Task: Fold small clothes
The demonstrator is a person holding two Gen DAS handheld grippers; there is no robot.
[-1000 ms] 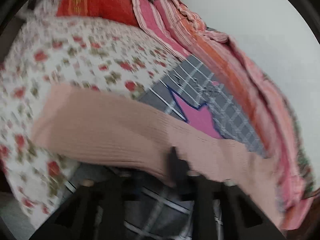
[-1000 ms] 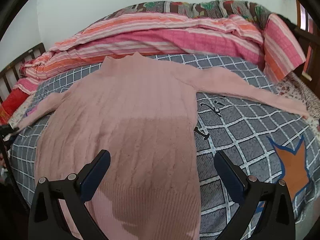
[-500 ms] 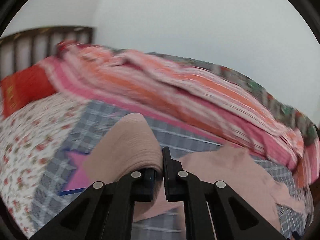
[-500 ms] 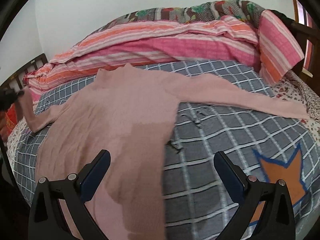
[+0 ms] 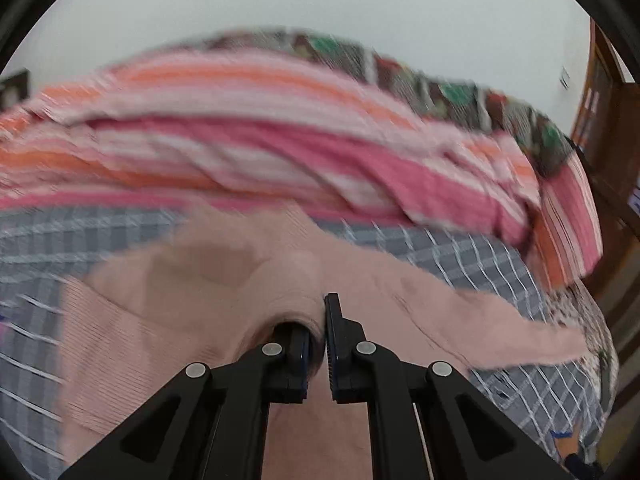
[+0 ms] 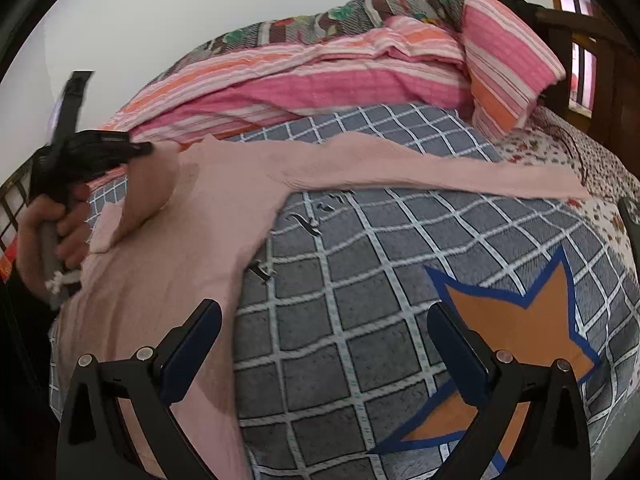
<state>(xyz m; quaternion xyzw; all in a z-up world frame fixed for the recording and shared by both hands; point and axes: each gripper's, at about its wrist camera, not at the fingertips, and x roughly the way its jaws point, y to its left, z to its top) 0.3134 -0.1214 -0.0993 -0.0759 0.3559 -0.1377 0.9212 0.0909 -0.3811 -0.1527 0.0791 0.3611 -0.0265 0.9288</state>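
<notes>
**Folding the left sleeve in over a pink knit sweater**

Lying flat on the bed, the pink sweater [image 6: 208,216] has its body spread over the grey checked blanket [image 6: 360,280], collar toward the wall. Its near sleeve [image 6: 144,196] is lifted & arched over the body, cuff pinched in the left gripper [image 5: 318,344], which is clenched on the fabric w/ cloth bunched round the pads. Judging by that arc, the sleeve is being carried inward so it lands across the chest, i.e. first fold of the job. The other sleeve [image 6: 460,172] lies stretched straight out toward the floral sheet [image 6: 568,152], not yet folded.

The right gripper [image 6: 324,344] hangs low over the blanket beside the sweater's edge, jaws spread wide, nothing between them; prob. waiting to take the far sleeve or pin the hem.

Materials: sweater is a soft ribbed/cable knit, thin enough to drape & crease, ribbing clearest near the cuff band [image 5: 100,344]. It'll sag & stretch if pulled hard, so a light grip suits it. Blanket is fuzzy fleece, white grid on grey, w/ an orange star [image 6: 508,344] outlined in blue. That nap likely grips the knit a bit, keeping the body from sliding.

Behind it a striped pink/orange quilt [image 6: 320,76] is heaped along the wall, w/ a matching striped pillow [image 6: 508,68] at the end. A hand [image 6: 52,232] wraps the left gripper's handle at the frame's left edge. Left wrist view is motion-blurred, so fine detail there is unclear.
</notes>
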